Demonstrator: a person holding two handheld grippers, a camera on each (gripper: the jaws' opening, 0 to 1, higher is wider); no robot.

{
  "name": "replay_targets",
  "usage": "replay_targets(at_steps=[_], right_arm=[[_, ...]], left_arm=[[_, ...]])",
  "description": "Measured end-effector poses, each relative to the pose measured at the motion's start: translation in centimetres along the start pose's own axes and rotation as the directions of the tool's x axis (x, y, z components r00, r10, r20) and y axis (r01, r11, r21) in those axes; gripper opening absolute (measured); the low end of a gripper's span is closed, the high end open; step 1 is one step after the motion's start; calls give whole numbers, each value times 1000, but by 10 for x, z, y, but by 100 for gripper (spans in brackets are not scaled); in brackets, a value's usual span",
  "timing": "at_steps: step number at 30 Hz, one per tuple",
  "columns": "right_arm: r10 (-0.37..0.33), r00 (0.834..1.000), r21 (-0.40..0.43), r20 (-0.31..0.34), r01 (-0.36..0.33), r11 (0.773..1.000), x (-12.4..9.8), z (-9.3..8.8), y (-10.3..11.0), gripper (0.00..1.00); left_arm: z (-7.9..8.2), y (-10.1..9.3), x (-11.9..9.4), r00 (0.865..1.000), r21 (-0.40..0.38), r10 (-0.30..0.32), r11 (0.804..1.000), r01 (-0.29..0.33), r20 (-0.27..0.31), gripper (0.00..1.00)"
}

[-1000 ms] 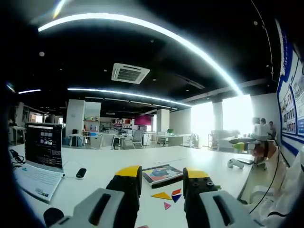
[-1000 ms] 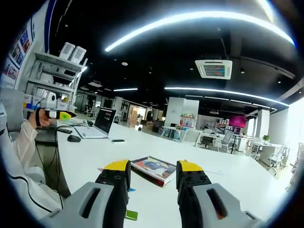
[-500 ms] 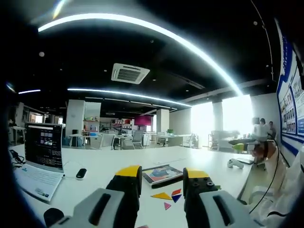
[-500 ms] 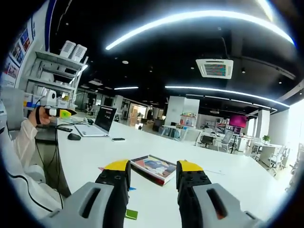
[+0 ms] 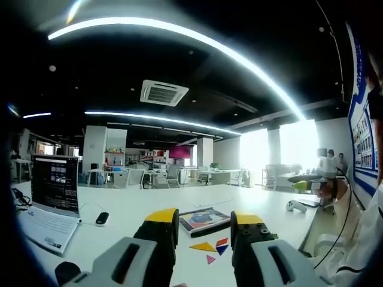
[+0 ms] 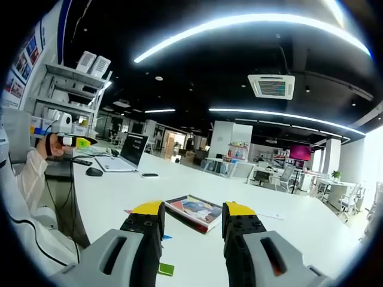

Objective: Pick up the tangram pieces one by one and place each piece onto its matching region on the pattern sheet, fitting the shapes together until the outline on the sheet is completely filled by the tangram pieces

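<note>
Practically nothing has changed over the last second: both views show almost the same picture as before, only the right gripper view has drifted a little, so the hands are holding nearly still. For the task this means, in my judgement, that no piece is picked yet and the work is at its very start.

The landmark is the pattern sheet [image 5: 204, 219], a flat coloured card lying on the white table [image 5: 128, 209]. In the left gripper view its long axis runs across the picture and slightly upward to the right. The loose tangram pieces [image 5: 213, 246] lie just beside the sheet, on the side near the grippers: a yellow triangle [image 5: 203, 246] with its long edge roughly parallel to the sheet, a small red and blue pair next to it, and a pink piece [image 5: 210, 259] nearer still. In the right gripper view the pattern sheet [image 6: 193, 212] points obliquely, and a green piece [image 6: 166, 269] lies on the near side of it.

The left gripper [image 5: 203, 224] and the right gripper [image 6: 192, 216] both hover above the table, on the near side of the sheet, jaws spread apart with nothing between them.

A laptop [image 5: 52, 200] stands well apart from the sheet.
</note>
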State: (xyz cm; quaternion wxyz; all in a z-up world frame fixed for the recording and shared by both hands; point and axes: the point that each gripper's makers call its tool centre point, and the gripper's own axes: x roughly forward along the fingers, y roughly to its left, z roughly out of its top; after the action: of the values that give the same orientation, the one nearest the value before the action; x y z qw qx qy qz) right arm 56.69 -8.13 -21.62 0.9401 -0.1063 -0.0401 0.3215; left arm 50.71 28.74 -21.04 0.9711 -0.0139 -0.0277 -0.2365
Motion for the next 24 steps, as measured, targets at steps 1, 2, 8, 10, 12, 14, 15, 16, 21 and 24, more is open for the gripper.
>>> replay_targets(at_steps=[1,2,8,10,12,14,15,16,21,24], right_arm=[[-3,1000,-3,-3,3,1000,0,-1,-1,40],[-3,1000,-3,-4,3,1000,0,-1,-1,40],[-1,1000,-7,-8,1,1000,0,-2,0,40],[2,1000,-4,-2,-2,1000,0,0,0,40],[4,1000,-6,-7,-4,1000,0,-2,1,40],[2,1000,-10,-11,-2,1000,0,-2,0,40],[3,1000,-9,-8,-3,1000,1,-2,1,40],[4,1000,-7,-7,-4,1000,1,-1,1,40],[7,1000,-13,-15,-7,1000,1,-3,1,40],[11,1000,-13,-18,-11,1000,1,-4,2,40]], left_arm=[[0,0,0,1000,2,0,1000,0,-1,36],[0,0,0,1000,2,-2,1000,2,-1,36],[0,0,0,1000,2,-2,1000,2,-1,36],[1,0,0,1000,1,-3,1000,3,3,36],[0,0,1,1000,-1,-2,1000,2,2,36],[0,0,1,1000,3,-4,1000,4,-2,36],[0,0,1,1000,2,-6,1000,6,0,36],[1,0,1,1000,1,-4,1000,4,3,36],[0,0,1,1000,3,-4,1000,4,1,36],[1,0,1,1000,0,-3,1000,3,5,36]])
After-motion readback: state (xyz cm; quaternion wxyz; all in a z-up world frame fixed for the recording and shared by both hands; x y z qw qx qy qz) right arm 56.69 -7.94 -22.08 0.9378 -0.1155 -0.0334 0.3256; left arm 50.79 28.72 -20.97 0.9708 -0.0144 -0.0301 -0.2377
